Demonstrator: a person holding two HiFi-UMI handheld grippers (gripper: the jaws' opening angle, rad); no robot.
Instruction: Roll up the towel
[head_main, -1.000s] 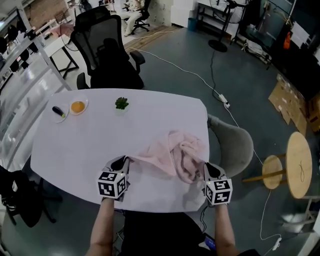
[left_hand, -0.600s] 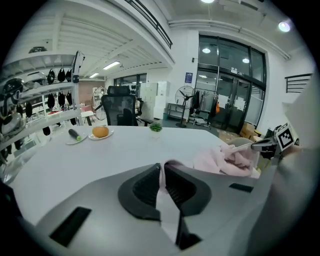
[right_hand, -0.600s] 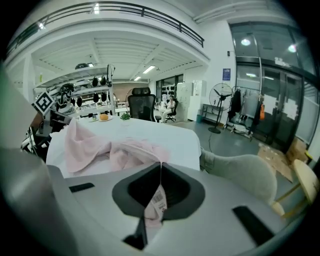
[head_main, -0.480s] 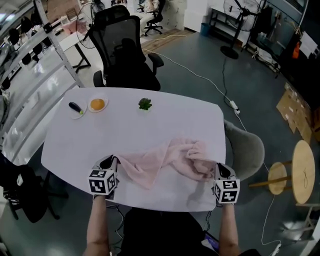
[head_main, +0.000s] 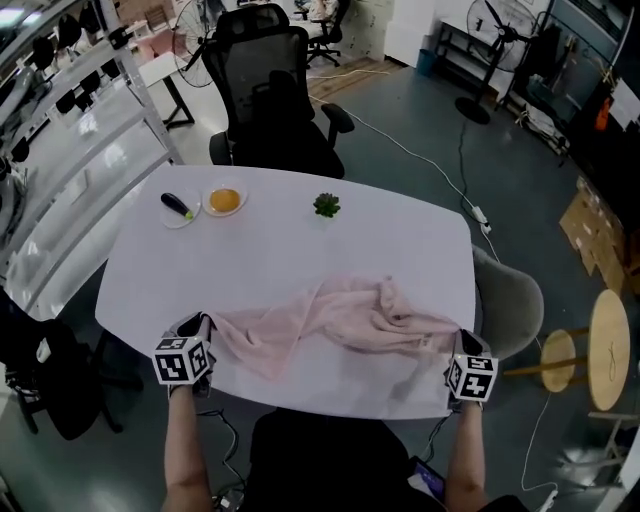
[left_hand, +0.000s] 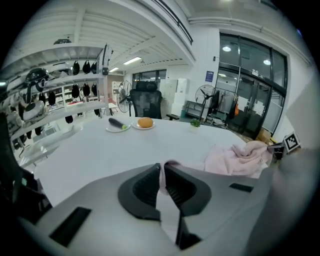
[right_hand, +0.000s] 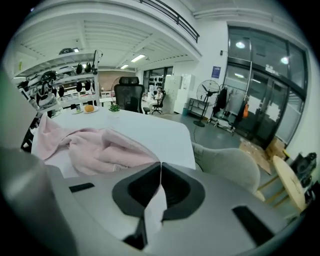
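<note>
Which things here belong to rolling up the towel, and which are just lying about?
In the job: towel, gripped at opposite ends by the left tool and right tool; table beneath.
Lying about: orange, dark vegetable, small plant, black office chair, grey chair, wooden stool.

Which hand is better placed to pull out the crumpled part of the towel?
Probably the right: the right tongs are shut on the towel next to its bunched folds. The left tongs grip the far corner, beyond the flatter part.
</note>
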